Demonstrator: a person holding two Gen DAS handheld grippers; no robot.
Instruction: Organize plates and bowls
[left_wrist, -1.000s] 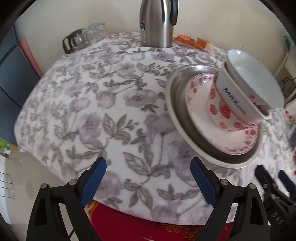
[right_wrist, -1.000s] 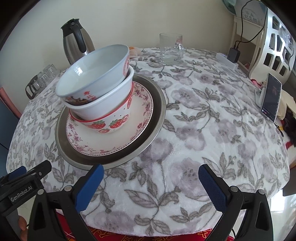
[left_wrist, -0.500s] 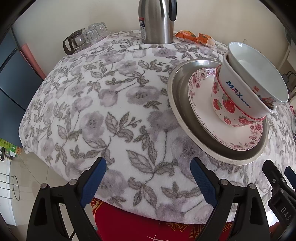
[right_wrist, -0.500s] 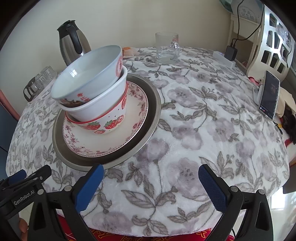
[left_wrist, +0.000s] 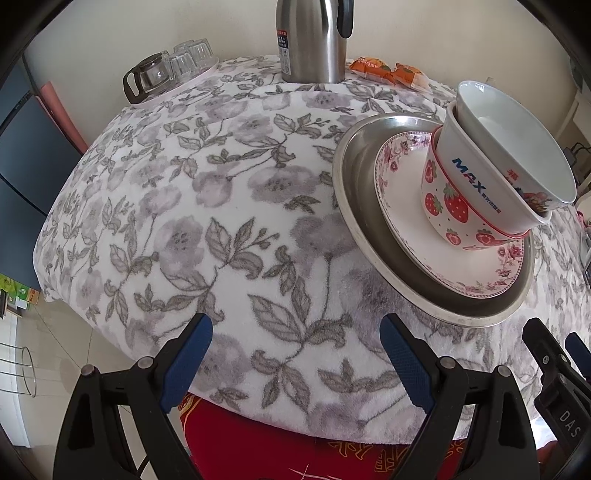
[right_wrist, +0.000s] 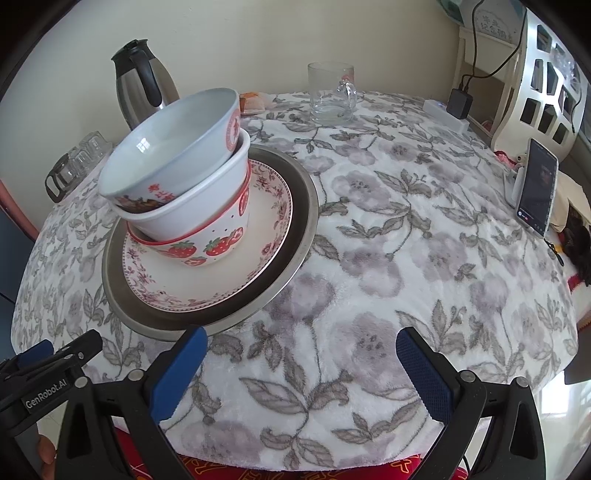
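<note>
Both tools are wide open and hold nothing: left gripper (left_wrist: 295, 363) and right gripper (right_wrist: 301, 373) hover over the table's near edge. The stack sits near that edge, towards the left: metal plate (right_wrist: 301, 221), floral plate (right_wrist: 229, 284), strawberry bowl (right_wrist: 218, 240), white bowl (right_wrist: 199, 206), top bowl (right_wrist: 173, 162). Bowls lean, mouths tilted towards near-left; stack axis not upright. Probably best to level the bowls w/ slow push, not to grab the rim fast.

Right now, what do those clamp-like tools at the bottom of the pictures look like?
Each hand-held gripper is a black plastic frame with silver rivets and two blue, textured finger pads. The left hand-held gripper carries a white "GenRobot.AI" label, seen from the right wrist view; the right hand-held gripper shows "DAS" lettering in the left view.
</note>
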